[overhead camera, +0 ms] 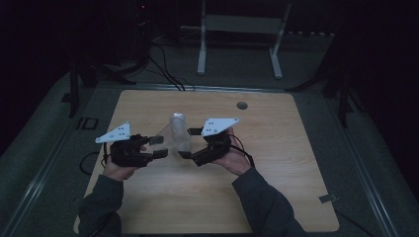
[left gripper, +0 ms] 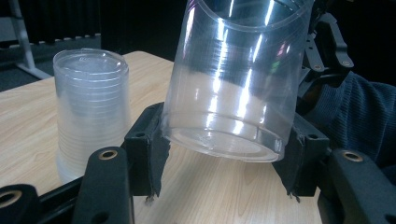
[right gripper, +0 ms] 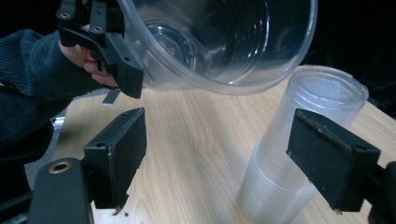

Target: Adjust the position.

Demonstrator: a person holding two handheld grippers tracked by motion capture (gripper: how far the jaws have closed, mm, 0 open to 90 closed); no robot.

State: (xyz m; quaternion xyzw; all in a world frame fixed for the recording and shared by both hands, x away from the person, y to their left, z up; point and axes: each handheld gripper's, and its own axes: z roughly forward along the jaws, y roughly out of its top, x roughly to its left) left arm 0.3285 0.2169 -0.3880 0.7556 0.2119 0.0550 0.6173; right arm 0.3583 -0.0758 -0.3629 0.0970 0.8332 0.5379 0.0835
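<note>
A clear cup (left gripper: 231, 88) is clamped at its base between the pads of the left claw (left gripper: 224, 154), closed as far as the cup's width allows. The cup is held tilted above the counter (overhead camera: 257, 187), mouth turned toward the right claw (right gripper: 219, 158); this seems meant to present the rim to the other hand. The right claw is spread wide with nothing between its pads, just below the cup's mouth and beside the stack (right gripper: 289, 163), touching neither. It appears poised to take hold of either one.

The stack of nested cups is stood upside down on the counter, between the two claws in the high view, so that single cups can be lifted off the top. The held cup is judged to be one separated from it. Both claws are carried in a person's hands.
</note>
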